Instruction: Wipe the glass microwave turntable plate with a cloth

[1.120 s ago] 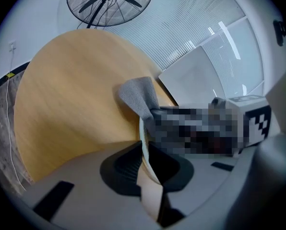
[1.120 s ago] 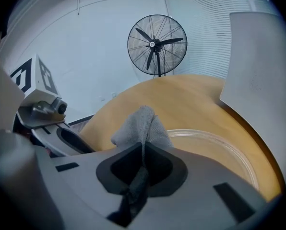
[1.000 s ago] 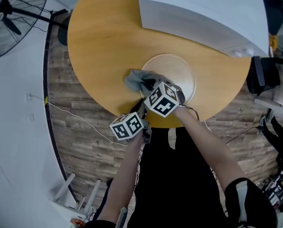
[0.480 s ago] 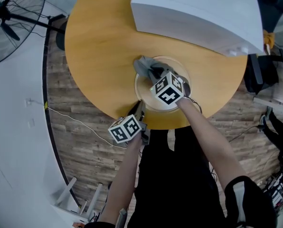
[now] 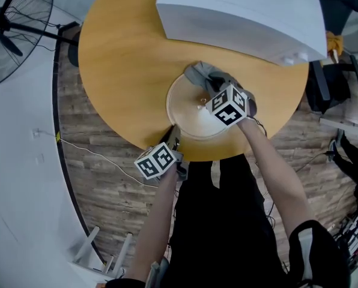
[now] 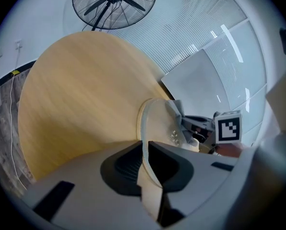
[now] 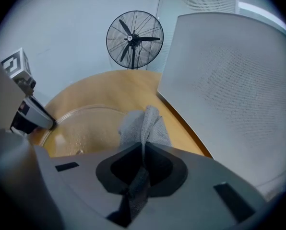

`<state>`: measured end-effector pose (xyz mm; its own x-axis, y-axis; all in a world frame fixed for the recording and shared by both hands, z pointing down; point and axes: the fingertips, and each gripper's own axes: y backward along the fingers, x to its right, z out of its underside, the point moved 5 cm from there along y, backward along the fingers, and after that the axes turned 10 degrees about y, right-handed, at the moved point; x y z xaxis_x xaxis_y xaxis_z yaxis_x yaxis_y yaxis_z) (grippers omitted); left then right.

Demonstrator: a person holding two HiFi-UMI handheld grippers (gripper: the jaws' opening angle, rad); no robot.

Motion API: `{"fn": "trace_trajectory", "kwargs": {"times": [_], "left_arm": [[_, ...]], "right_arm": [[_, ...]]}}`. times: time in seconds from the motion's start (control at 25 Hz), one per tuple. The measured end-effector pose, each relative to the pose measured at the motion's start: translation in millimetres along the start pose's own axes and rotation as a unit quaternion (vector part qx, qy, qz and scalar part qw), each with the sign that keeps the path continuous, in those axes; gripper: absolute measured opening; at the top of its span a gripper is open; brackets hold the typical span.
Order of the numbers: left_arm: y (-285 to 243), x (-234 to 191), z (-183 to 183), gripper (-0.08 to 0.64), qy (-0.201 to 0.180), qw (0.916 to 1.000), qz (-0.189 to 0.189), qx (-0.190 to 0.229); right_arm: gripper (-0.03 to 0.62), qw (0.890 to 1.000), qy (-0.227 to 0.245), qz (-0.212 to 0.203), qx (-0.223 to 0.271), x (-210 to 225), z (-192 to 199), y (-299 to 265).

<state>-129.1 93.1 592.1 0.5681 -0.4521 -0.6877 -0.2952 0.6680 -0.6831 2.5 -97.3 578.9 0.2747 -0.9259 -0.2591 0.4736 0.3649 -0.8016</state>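
Wiping is under way, prob. mid-task. The glass turntable plate (image 5: 188, 117) lies flat on the round wooden table (image 5: 125, 59), at its near edge, just in front of the white microwave (image 5: 239, 11).

The left hand-held gripper (image 5: 174, 133) is clamped on the plate's near-left rim. Its jaws are only narrowly apart w/ the glass edge between them, and they've just tightened a little on it.

The right hand-held gripper (image 5: 212, 84) has its jaws pinched together on a grey cloth (image 5: 198, 74). The cloth bunches out ahead of the jaws and sits on the plate's far edge, spilling slightly onto the table next to the microwave.

Done vs left:
- Can't tell how much of the glass has been covered.
- A few pale specks (image 5: 202, 101) still show near the plate's middle, so I'd judge more passes are needed there and over the right half.
- No sign yet of the cloth being put down.

Vs earlier frames:
- 1 s ago the cloth & right hand-held gripper were at the plate's near-left, close to the left one.
- Half a sec ago they were at the far-left rim.
- Now they're at the far edge, i.e. the stroke ran away from the person and across.
- The left hand-held gripper has kept the same hold at the near rim.
- The plate hasn't visibly shifted on the table.
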Motion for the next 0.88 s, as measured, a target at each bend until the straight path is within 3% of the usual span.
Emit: {"fn": "trace_trajectory", "kwargs": {"times": [0.36, 0.88], "left_arm": [[0.2, 0.5, 0.4, 0.034, 0.004, 1.0000, 0.003, -0.001], [-0.7, 1.5, 1.6, 0.034, 0.006, 1.0000, 0.004, -0.003]], "right_arm": [[0.029, 0.999, 0.005, -0.013, -0.032, -12.2, 50.9, 38.4], [0.029, 0.994, -0.076, -0.074, -0.021, -97.5, 81.9, 81.6]]}}
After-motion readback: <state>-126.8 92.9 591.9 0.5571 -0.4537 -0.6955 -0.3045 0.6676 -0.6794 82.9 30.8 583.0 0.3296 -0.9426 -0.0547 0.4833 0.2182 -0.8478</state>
